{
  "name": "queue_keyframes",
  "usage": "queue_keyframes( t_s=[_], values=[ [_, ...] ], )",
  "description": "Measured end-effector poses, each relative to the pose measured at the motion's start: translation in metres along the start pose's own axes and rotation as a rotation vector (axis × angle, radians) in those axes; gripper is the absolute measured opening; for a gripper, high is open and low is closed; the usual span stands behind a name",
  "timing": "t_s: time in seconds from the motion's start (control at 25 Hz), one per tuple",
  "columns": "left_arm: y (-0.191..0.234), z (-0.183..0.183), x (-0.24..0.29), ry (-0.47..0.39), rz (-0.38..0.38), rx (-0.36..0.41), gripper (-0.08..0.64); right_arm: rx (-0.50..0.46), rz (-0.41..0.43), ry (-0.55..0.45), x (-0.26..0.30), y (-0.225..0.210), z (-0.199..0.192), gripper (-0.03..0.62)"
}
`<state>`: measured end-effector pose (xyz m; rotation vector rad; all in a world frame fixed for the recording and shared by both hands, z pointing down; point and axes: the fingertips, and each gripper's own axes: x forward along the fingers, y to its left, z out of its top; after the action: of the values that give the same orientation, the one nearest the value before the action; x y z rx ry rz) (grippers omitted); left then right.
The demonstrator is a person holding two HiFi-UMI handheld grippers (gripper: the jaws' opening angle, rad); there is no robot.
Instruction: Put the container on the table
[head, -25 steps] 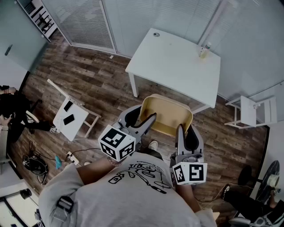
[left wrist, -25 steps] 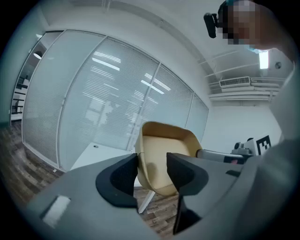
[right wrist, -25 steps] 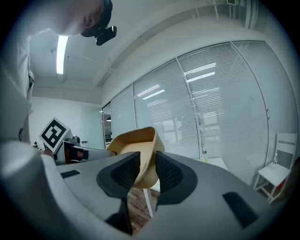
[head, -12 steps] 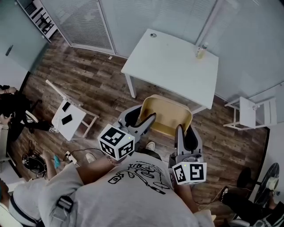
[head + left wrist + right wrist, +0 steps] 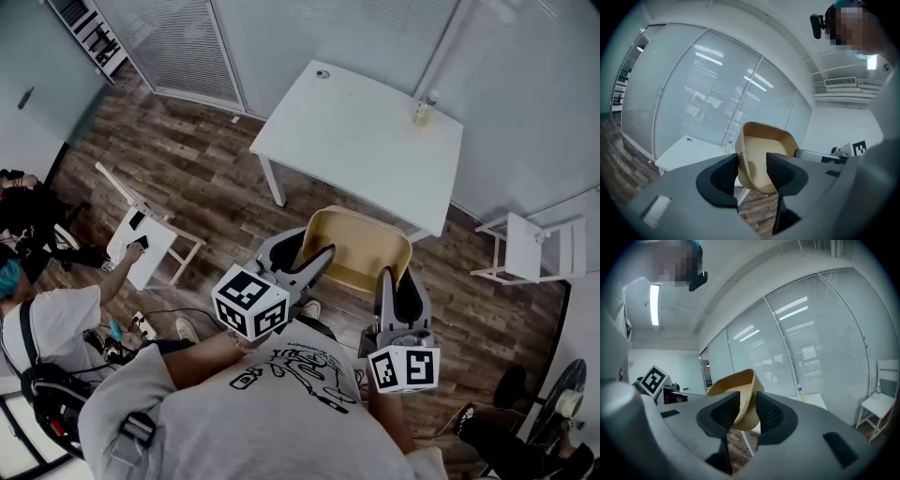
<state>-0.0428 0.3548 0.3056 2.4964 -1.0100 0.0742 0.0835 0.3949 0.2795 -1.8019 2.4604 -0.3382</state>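
A tan, empty container (image 5: 359,246) hangs in the air between my two grippers, above the wooden floor and just short of the white table (image 5: 361,131). My left gripper (image 5: 307,253) is shut on the container's left rim (image 5: 746,161). My right gripper (image 5: 386,278) is shut on its right rim (image 5: 749,401). The open side of the container faces up in the head view. In the left gripper view the table (image 5: 689,152) lies beyond and below the container.
A small bottle (image 5: 424,109) stands at the table's far right corner, and a small round object (image 5: 322,74) lies at its far left. A white chair (image 5: 530,246) stands to the right, a white stool (image 5: 142,246) to the left. A person (image 5: 47,328) crouches at lower left.
The view has shifted slightly, with the table now a little nearer the container. A person has come into view at lower left. Both grippers keep their hold.
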Motion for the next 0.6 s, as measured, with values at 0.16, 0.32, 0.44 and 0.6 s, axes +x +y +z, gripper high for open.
queue_keyframes(
  t_s=[0.16, 0.32, 0.44, 0.6],
  values=[
    [0.006, 0.001, 0.008, 0.003, 0.011, -0.003, 0.186, 0.012, 0.009, 0.012, 0.008, -0.006, -0.003, 0.095],
    [0.014, 0.005, 0.018, -0.002, 0.018, -0.008, 0.187, 0.018, 0.015, 0.022, 0.021, -0.012, -0.005, 0.095],
    [0.025, 0.009, 0.025, 0.001, 0.018, -0.017, 0.186, 0.018, 0.015, 0.023, 0.036, -0.014, -0.003, 0.095],
    [0.047, 0.018, 0.037, -0.001, 0.020, -0.028, 0.186, 0.017, 0.017, 0.028, 0.062, -0.015, -0.001, 0.095]
  ],
)
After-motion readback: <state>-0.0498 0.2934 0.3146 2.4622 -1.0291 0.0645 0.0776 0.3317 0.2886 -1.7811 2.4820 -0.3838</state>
